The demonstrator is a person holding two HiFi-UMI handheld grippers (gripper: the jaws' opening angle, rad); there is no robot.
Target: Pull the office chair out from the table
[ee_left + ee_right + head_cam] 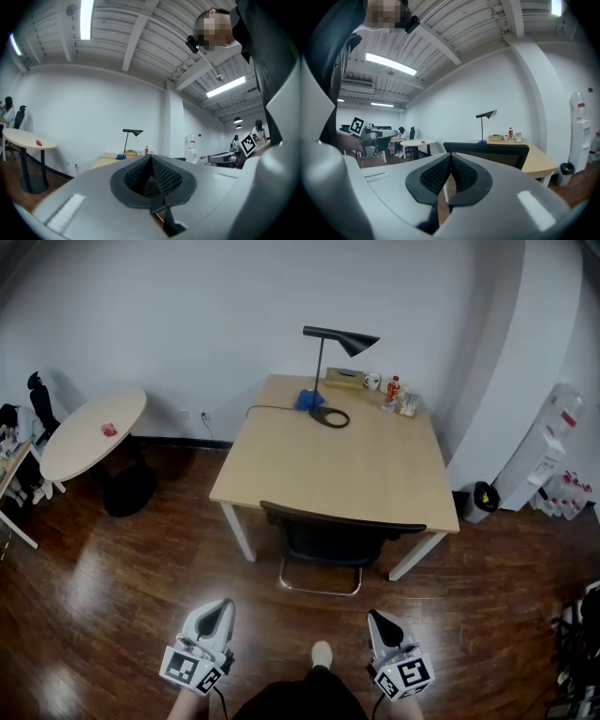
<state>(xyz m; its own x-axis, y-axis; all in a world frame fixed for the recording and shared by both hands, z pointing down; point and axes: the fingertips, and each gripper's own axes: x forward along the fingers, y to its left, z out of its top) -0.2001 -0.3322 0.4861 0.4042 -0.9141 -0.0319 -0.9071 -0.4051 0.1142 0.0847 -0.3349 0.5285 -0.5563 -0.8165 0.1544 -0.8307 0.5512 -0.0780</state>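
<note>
Step in hand, as I read it: the approach, w/ nothing gripped yet. The table [328, 470] stood mid-room. The chair [339, 538] was tucked under its near edge, seat hidden below the top, w/ only the dark backrest and chrome base loop showing.

The left gripper [219, 607] and right gripper [379, 619] hung low in the head view, well apart from the chair, both aimed roughly at the backrest. Each gripper's own view showed its ribbed pads [164, 176] pressed together w/ nothing between them, so both were closed and empty.

Next move, prob.: bring both in to the backrest's top edge, left toward its left end and right toward its right end. The jaws would need to part first to take the edge, then clamp, then draw straight back toward the person. Bare floor [122, 596] lay behind the chair, so the pull path looked free. The base looked like a sled loop, not casters, so it may drag rather than roll. An even pull on both ends should keep it from twisting against the table legs.

Count, big to small:
- 2 tables, i.e. that one plus a round table [89, 437] at left
- 2 chairs, incl. a far chair [39, 401] at the left edge
- 1 water cooler [544, 451] at right
- 1 lamp [339, 337] on the table's far end
- 2 grippers
- 1 bin [482, 498]
- 1 bottle [393, 388]
- 1 cup [372, 382]
</note>
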